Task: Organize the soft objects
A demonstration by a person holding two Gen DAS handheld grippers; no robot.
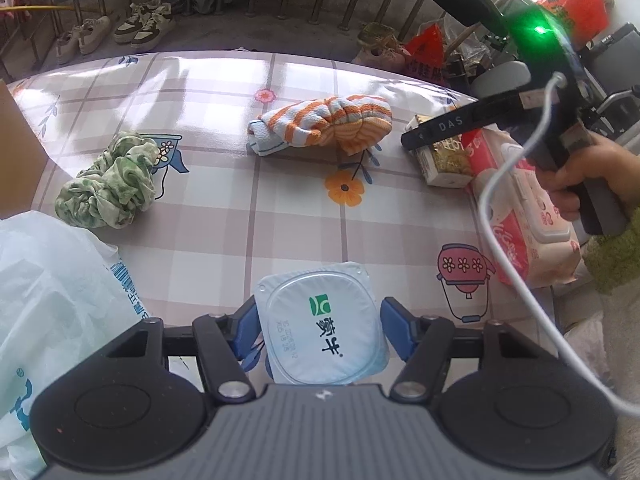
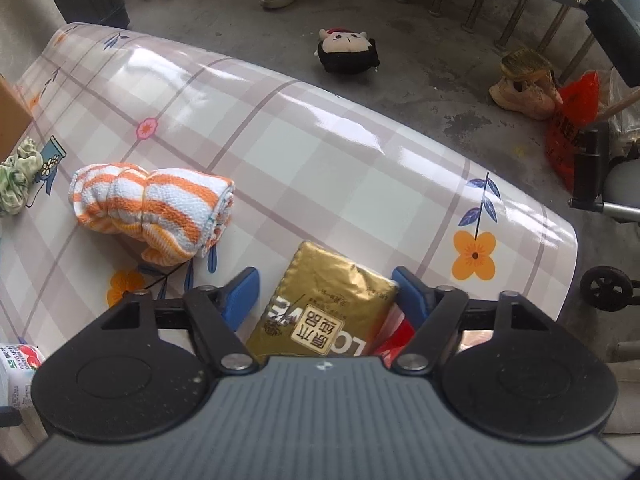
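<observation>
Two soft things on the bench: an orange-and-white striped towel [image 1: 324,126] rolled up mid-bench, and a green patterned cloth [image 1: 110,182] crumpled well to its left.
Plush doll [image 2: 349,50]: down on the floor past the bench's far edge.
Left hand-held gripper [image 1: 320,330]: blue fingers spread wide either side of a sealed yogurt cup [image 1: 322,326]; whether they touch it, cannot tell.
Right hand-held gripper [image 2: 326,294]: jaws wide apart, a gold tissue pack [image 2: 326,312] lying between them, nothing clamped.
Pink wet-wipes pack [image 1: 528,216]: at the right edge, just beside the gold pack.
White plastic bag [image 1: 48,292]: near left.
Bench [image 1: 280,216]: checked floral cloth, glossy.
Sneakers [image 1: 142,24]: lined up on the floor beyond.
</observation>
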